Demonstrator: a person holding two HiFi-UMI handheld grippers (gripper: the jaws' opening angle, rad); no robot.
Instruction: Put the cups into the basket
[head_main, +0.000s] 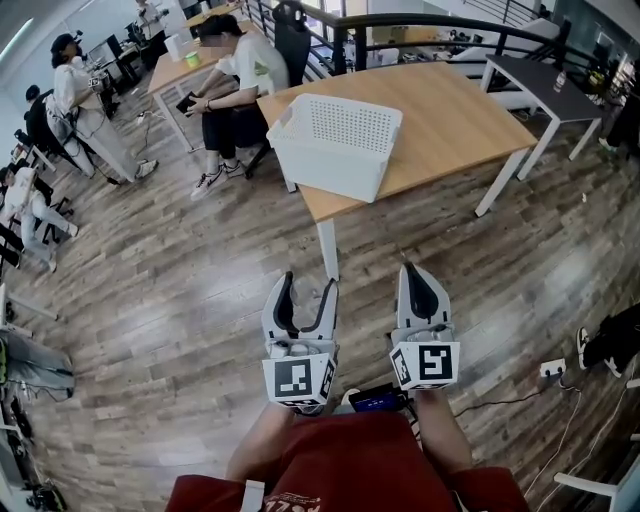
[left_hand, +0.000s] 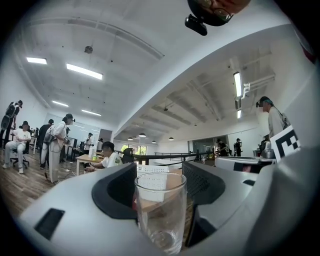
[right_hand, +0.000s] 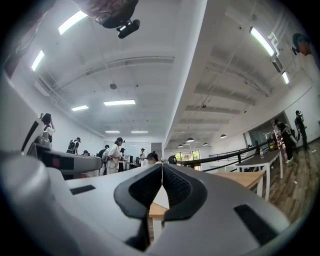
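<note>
We note basket (head_main: 335, 145) white, walls dotted with small holes. Table (head_main: 460, 110) — pale wood top, white legs. Second table (head_main: 545, 75) behind: dark grey top, white legs. Railing (head_main: 440, 20) black. Floor (head_main: 170, 290) brown-grey planks, streaky grain. Cup (left_hand: 160, 212) clear, colourless. Left gripper (head_main: 308, 284) and right gripper (head_main: 411, 270) light grey, pads (left_hand: 114, 194) black; markers (head_main: 294, 377) black-and-white squares. Our shirt (head_main: 350, 465) — red.

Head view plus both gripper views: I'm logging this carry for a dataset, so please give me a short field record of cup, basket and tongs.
left tongs: closed on a clear glass cup, which stands upright
right tongs: shut, nothing between them
basket: white, perforated, on the wooden table near its front corner
cups in basket: none visible from the head view
position: both tongs short of the table, over the wood floor
</note>
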